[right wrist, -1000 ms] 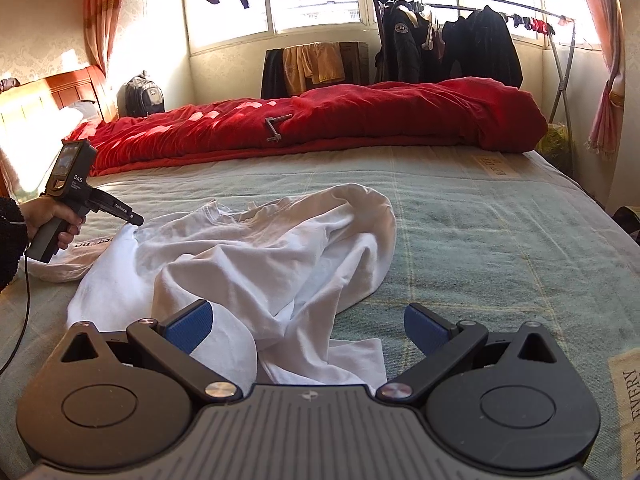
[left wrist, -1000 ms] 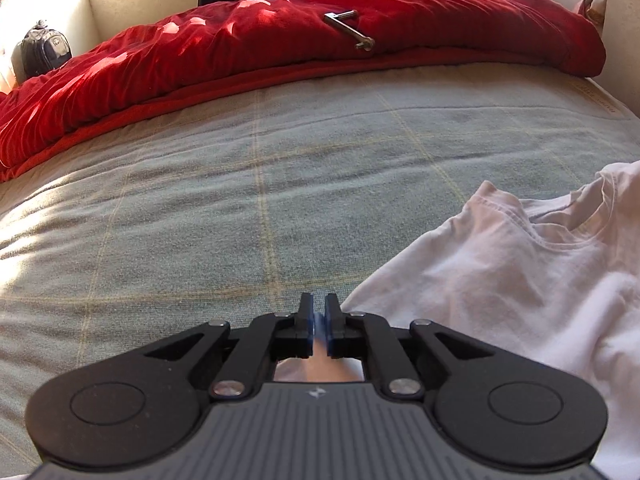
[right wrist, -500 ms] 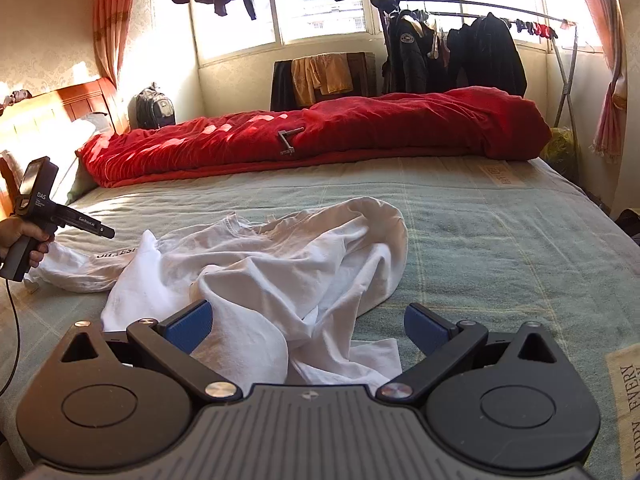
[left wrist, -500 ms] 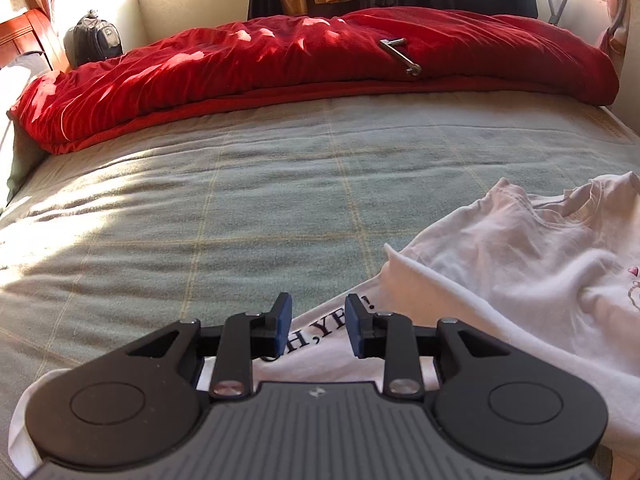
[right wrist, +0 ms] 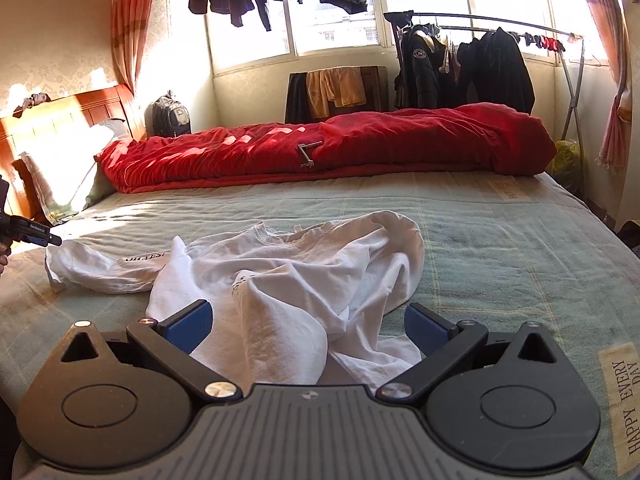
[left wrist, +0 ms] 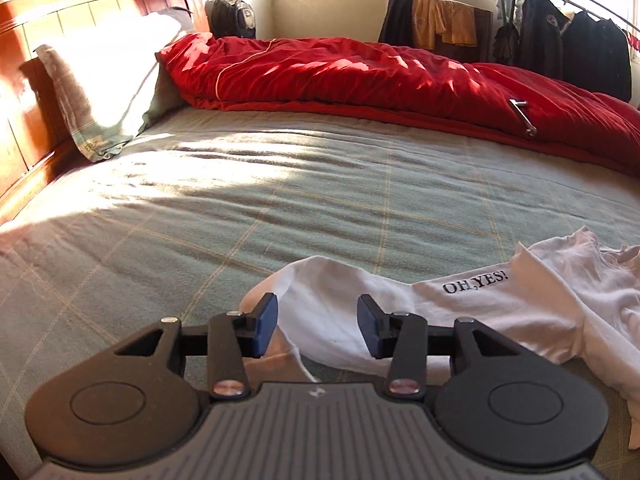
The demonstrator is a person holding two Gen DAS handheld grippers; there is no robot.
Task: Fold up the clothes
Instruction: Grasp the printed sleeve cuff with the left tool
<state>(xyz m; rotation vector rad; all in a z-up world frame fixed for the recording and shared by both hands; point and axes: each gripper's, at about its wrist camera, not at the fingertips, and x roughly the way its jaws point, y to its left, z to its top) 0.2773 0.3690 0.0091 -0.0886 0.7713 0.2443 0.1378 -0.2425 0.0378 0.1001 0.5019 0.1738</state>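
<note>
A crumpled white T-shirt (right wrist: 304,276) with black "OH,YES!" lettering lies on the green checked bedsheet (right wrist: 500,248). In the left wrist view its sleeve (left wrist: 344,300) stretches out toward the left, printed text showing. My left gripper (left wrist: 317,326) is open, its blue pads on either side of the sleeve end, holding nothing. It also shows at the left edge of the right wrist view (right wrist: 48,239), just off the sleeve tip. My right gripper (right wrist: 306,326) is wide open above the shirt's near hem, empty.
A red quilt (right wrist: 340,152) with a metal handle-like object (right wrist: 306,154) lies along the far side of the bed. A pillow (left wrist: 104,80) and wooden headboard (left wrist: 24,92) are at the left. A clothes rack (right wrist: 480,64) stands by the window.
My left gripper was shut on the sleeve, pulled it out to the left, then opened and let it go. The right gripper stayed open and rose a little.
</note>
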